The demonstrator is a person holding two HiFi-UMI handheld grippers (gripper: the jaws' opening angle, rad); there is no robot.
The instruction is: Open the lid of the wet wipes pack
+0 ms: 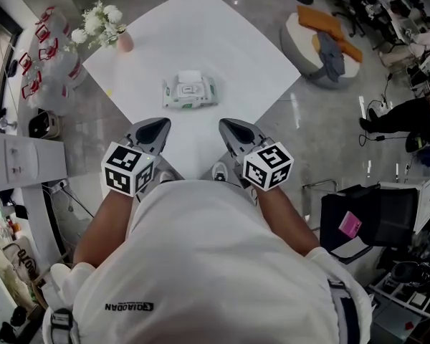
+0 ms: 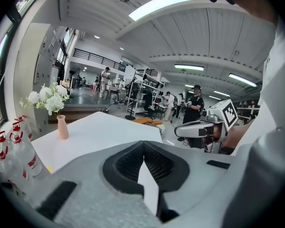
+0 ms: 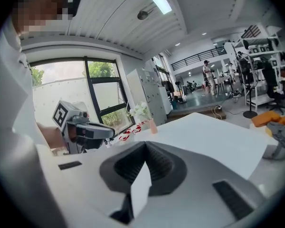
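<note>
Head view alone shows wipes pack (image 1: 190, 92) on table (image 1: 229, 49). Left gripper (image 1: 160, 125), right gripper (image 1: 226, 125) at near edge, jaws together, empty. Gripper views show ceiling lights (image 2: 161, 4).

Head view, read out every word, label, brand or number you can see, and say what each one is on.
"QUIADAN", roughly, on the person's white shirt; small, letters uncertain.
Wet wipes pack: label print too small to read.
Red-labelled bottles: too small to read.
Marker cubes: black square patterns only, no letters.
</note>
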